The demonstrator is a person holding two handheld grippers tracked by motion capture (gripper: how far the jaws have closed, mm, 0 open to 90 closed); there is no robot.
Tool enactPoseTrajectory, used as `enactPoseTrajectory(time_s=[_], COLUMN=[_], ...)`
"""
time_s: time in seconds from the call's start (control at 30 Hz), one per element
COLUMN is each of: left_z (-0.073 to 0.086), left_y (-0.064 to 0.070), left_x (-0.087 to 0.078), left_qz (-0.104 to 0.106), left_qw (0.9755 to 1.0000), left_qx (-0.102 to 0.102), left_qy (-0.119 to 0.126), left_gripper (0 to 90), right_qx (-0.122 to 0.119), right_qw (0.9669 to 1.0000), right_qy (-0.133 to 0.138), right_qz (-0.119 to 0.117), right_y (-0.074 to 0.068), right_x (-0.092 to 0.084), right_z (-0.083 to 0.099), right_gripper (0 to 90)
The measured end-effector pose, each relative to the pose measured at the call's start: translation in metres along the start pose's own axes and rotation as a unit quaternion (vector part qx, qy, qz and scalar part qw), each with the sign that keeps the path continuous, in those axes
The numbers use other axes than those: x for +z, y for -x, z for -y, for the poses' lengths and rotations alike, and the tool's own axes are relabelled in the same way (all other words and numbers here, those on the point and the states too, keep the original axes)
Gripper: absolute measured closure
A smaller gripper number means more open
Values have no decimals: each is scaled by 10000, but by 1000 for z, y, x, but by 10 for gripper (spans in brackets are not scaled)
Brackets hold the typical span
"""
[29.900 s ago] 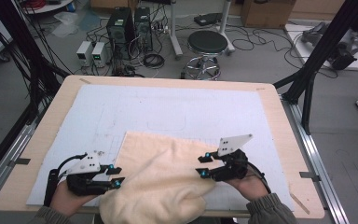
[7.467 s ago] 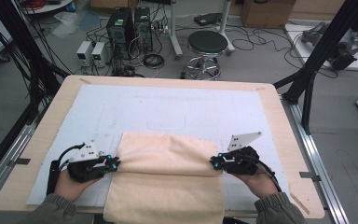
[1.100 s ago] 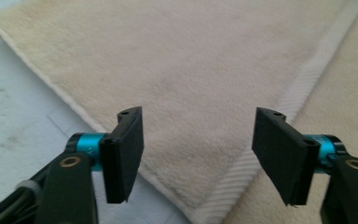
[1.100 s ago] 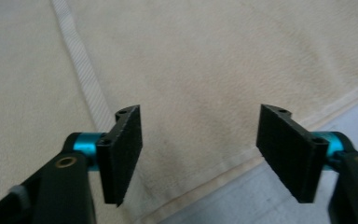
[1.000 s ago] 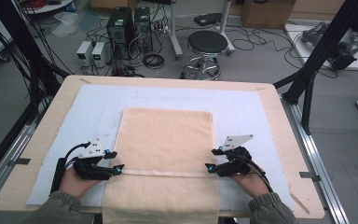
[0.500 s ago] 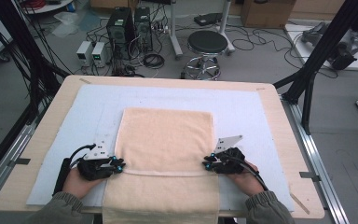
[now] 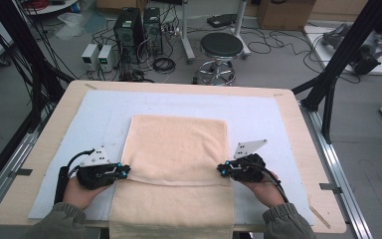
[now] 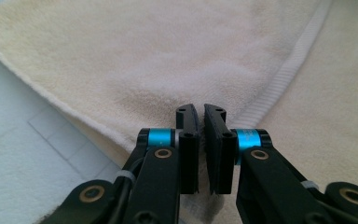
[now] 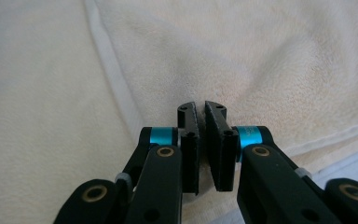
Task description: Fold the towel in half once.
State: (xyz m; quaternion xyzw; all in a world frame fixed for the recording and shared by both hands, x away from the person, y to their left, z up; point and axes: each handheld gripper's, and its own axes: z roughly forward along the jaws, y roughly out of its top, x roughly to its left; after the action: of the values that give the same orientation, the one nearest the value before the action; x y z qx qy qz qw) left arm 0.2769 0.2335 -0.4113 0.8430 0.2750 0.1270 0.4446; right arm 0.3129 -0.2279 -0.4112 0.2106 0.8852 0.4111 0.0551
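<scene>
The left tongs (image 7: pixel 125 173) have just been closing and pinch the left edge of the towel (image 7: pixel 178 144); the right tongs (image 7: pixel 221 170) likewise pinch its right edge; the folded towel lies flat between them on the table (image 7: pixel 298 124).

- We see the table (image 7: pixel 298 124) across the middle of the high view, with the mat (image 7: pixel 99 114) lying on it.
- We find the towel (image 7: pixel 179 144) on the mat at centre frame, its near part hanging over the table's bottom edge.
- The left gripper (image 7: pixel 124 173) sits at the towel's left edge, lower left.
- The right gripper (image 7: pixel 221 170) sits at its right edge, lower right.
- Behind the table, at top centre, stands a stool (image 7: pixel 221 46); left of it stand computer towers (image 7: pixel 137 25).
</scene>
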Motion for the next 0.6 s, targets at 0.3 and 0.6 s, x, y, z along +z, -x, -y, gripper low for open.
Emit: enactPoseTrajectory(time_s=[0.3, 0.6], left_z=[-7, 12], left_y=[36, 90], left_x=[-48, -87], left_qz=[111, 521], left_qw=[9993, 9978], left_qx=[240, 306], left_qy=[267, 258], left_gripper=[844, 660], right_qx=[-365, -470], right_qw=[9989, 9932], right_qy=[290, 381], right_qz=[-110, -991], right_y=[-35, -97], right_x=[-39, -73], right_z=[-16, 6], right_gripper=[845, 684])
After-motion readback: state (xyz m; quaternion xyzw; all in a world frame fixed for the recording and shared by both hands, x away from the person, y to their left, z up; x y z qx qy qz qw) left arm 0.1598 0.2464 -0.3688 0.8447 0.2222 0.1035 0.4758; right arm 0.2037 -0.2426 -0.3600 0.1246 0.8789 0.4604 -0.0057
